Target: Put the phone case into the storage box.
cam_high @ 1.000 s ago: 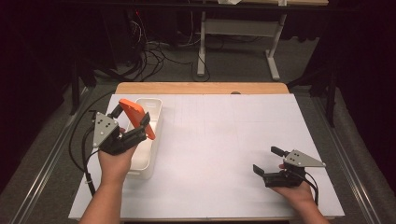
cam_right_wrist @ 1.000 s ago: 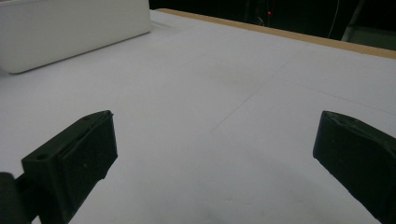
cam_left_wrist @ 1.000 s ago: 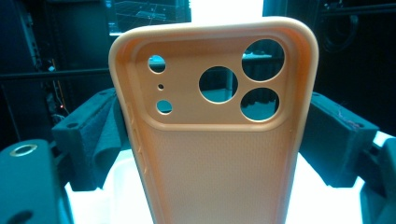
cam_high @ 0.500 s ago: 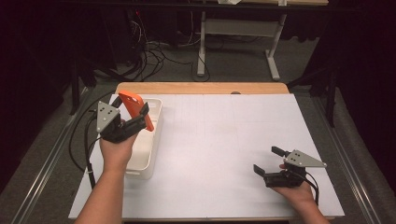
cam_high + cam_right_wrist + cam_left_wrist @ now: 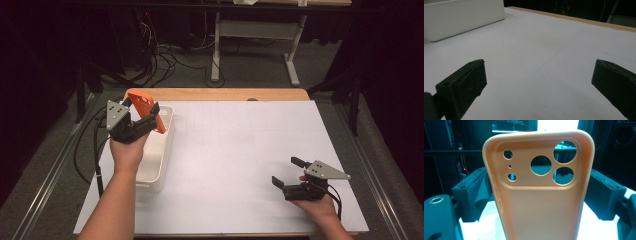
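My left gripper is shut on an orange phone case, held upright over the far end of a white bin. In the left gripper view the phone case stands between the two black jaws with its camera holes at the top and its inner side toward the camera. My right gripper rests low on the white table sheet at the near right. It is open, and in the right gripper view my right gripper has nothing between its jaws.
The white bin lies along the left side of the sheet, long side running away from me. A wooden table edge borders the far side. Cables and a desk frame stand on the floor beyond.
My left gripper has carried the orange phone case farther from me and leftward, tilting it more upright above the bin's far end. The right gripper has stayed put.
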Demonstrator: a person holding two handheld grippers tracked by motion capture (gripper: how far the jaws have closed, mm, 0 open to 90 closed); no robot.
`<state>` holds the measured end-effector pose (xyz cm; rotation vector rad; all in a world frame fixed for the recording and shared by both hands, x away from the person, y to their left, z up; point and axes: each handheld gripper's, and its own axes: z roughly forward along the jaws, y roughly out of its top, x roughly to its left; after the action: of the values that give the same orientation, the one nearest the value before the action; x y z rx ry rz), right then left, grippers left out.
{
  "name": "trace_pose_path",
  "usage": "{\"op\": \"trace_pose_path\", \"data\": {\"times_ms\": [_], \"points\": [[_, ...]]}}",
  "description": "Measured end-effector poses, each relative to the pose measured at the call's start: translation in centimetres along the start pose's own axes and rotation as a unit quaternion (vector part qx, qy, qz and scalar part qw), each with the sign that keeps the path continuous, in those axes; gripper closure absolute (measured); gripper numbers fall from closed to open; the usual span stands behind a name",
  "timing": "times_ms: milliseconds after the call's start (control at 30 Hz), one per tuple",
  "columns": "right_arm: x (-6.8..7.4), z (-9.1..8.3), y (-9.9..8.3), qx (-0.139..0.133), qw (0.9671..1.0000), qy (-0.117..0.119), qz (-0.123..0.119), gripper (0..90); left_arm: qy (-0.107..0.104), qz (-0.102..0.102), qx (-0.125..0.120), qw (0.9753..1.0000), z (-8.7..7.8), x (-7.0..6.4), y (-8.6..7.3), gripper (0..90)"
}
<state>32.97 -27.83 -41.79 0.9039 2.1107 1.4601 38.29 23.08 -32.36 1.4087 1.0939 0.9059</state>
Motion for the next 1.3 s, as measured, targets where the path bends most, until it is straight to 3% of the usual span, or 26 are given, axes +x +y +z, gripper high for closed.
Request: {"op": "trace_pose_path", "data": {"times_ms": [767,1300], "points": [[-0.1,0.0,-0.1,0.001,1.0,0.001,0.005,0.0,0.039,0.0,0.02,0.999,4.3,0.3,-0.4,15.9],[0.0,0.0,-0.1,-0.001,1.0,0.004,0.006,0.1,0.056,-0.018,0.03,0.9978,6.6,0.7,-0.9,15.8]]}}
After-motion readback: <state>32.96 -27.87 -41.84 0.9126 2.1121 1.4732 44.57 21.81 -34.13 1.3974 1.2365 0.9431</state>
